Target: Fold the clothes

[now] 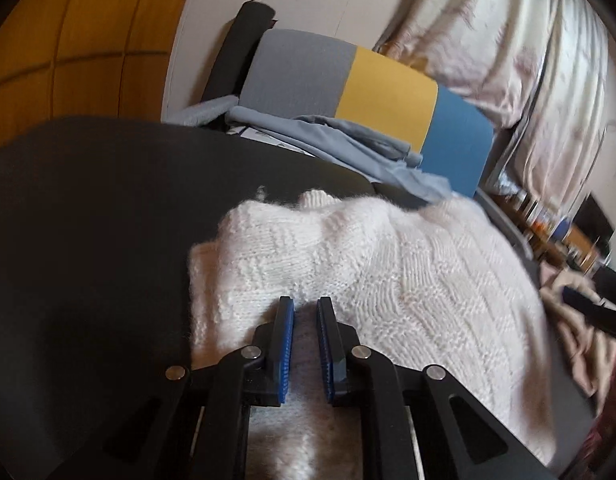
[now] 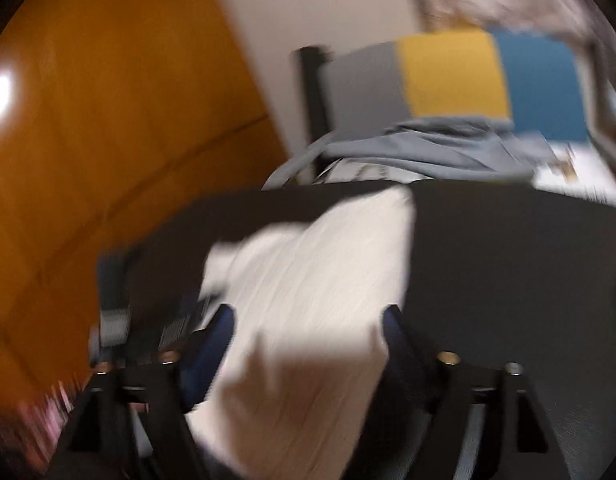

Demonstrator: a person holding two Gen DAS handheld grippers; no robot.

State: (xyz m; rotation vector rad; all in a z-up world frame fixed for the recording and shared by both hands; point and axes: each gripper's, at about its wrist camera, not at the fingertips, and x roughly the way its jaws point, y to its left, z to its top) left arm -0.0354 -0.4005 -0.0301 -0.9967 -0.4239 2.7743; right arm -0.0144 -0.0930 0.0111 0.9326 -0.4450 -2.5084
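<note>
A white knitted sweater (image 1: 388, 264) lies bunched on a black table (image 1: 87, 220). In the left wrist view my left gripper (image 1: 305, 304) sits at the sweater's near edge. Its blue pads are nearly together and a fold of the knit is pinched between them. The right wrist view is heavily blurred. There my right gripper (image 2: 308, 312) stands wide, one finger on either side of a white fold of the sweater (image 2: 316, 248). The pads do not seem to press on the cloth. The black table (image 2: 508, 260) shows to the right of it.
Behind the table stands a chair with a grey, yellow and blue back (image 1: 384, 88). A blue-grey garment (image 1: 348, 140) is draped over its seat. An orange wooden wall (image 1: 67, 40) is on the left, and pale curtains (image 1: 508, 40) and clutter are on the right.
</note>
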